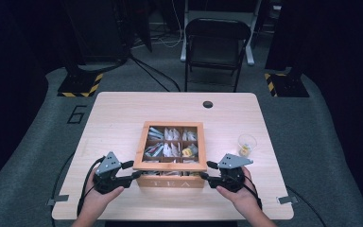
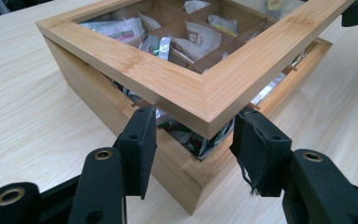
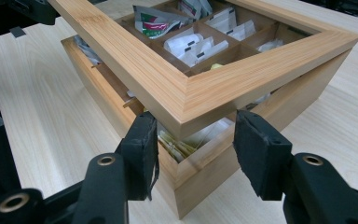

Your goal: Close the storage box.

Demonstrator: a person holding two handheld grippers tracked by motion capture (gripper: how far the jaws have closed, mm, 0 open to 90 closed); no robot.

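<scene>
One wooden tea box sits at the middle of the table, its front face lettered TEA toward the person. Its glazed lid is raised at the front, leaving a gap above the box body. The left gripper and right gripper each straddle one front corner of the lid, presumably so the frame stays level as it is tilted on its rear edge. Each gripper's pads stand just beside or under its corner; whether they press the wood cannot be told, so a firm grip is unconfirmed. Count: two grippers, one box, one lid, nine compartments in a three-by-three grid holding assorted tea bags, too many and overlapped to count. One clear plastic cup stands apart to the right of the box.
</scene>
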